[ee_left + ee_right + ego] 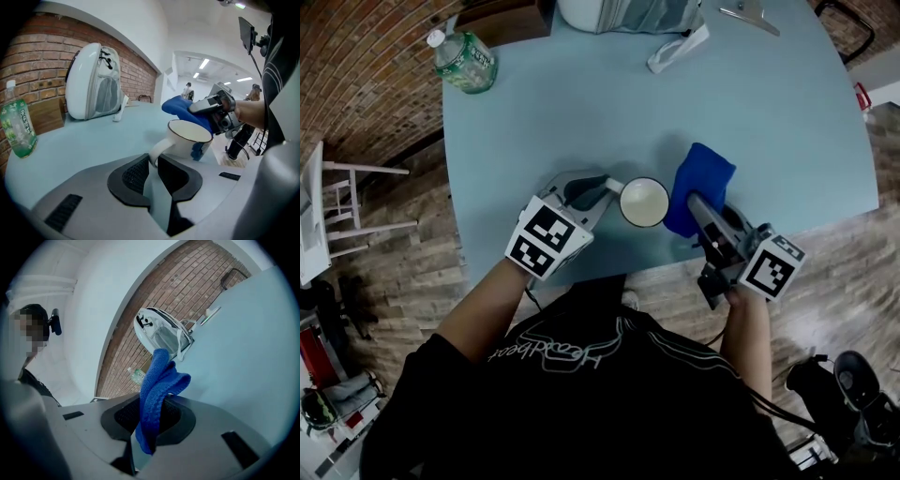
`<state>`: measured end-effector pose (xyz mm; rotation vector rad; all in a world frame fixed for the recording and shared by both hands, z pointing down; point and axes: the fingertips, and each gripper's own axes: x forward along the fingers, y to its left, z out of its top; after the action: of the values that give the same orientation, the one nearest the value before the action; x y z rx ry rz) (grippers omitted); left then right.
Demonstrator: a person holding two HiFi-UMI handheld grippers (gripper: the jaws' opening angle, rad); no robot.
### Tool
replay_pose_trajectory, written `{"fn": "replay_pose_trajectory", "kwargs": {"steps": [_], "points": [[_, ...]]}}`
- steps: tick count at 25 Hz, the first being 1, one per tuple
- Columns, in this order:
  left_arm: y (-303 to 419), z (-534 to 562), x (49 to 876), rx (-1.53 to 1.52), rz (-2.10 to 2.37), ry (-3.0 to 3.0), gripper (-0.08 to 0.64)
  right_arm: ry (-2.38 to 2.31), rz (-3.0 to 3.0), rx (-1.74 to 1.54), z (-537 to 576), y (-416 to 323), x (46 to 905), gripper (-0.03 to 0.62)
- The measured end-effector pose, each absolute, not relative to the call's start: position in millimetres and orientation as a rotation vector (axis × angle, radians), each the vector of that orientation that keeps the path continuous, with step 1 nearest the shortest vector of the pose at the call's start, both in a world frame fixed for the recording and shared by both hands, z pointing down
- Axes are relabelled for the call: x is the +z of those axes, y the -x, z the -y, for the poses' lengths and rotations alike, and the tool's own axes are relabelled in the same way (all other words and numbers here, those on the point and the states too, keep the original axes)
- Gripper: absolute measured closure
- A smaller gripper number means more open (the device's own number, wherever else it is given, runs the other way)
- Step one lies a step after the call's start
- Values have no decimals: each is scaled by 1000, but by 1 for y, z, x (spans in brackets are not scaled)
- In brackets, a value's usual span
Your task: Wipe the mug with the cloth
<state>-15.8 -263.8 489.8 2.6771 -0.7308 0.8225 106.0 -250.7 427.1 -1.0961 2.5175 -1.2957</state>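
Left tongs: the left gripper (607, 190) (153, 163) comes in from the near left, and its jaws pinch the handle of the mug between their dark ribbed pads.
Right tongs: the right gripper (697, 204) (148, 420) comes in from the near right, its jaws pressed together on a fold of the cloth.
Mug: a white round mug with a thin dark rim (644, 202) (190, 138) stands upright close to the near edge of the table. Its mouth faces up and its handle points left into the left gripper.
Cloth: a bright blue knitted cloth (699, 183) (182, 107) (157, 385) bunches out beyond the right jaws and lies against the mug's right side, up by the rim.
Table: a pale blue tabletop with a rounded edge (572, 103) (93, 136) carries everything.
Bottle: a clear green plastic bottle with a white cap (465, 62) (18, 127) stands at the far left edge, well apart from the mug.
Bag: a white hard-shell backpack (91, 82) (161, 333) stands at the far side of the table, in front of a red brick wall (33, 61).
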Motion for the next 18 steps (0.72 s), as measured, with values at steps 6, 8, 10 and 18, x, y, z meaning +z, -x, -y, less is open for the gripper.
{"fn": "replay_pose_trajectory", "kwargs": {"steps": [6, 8, 10, 18], "points": [[11, 268, 487, 762, 706, -2618, 494, 1041, -2589, -1350, 252, -92, 440, 531], [10, 270, 487, 754, 711, -2610, 494, 1048, -2592, -1378, 256, -92, 447, 531], [10, 271, 487, 745, 712, -2604, 494, 1074, -2610, -1402, 258, -91, 456, 531], [12, 274, 489, 710, 712, -2577, 494, 1135, -2653, -1453, 265, -82, 480, 531]]}}
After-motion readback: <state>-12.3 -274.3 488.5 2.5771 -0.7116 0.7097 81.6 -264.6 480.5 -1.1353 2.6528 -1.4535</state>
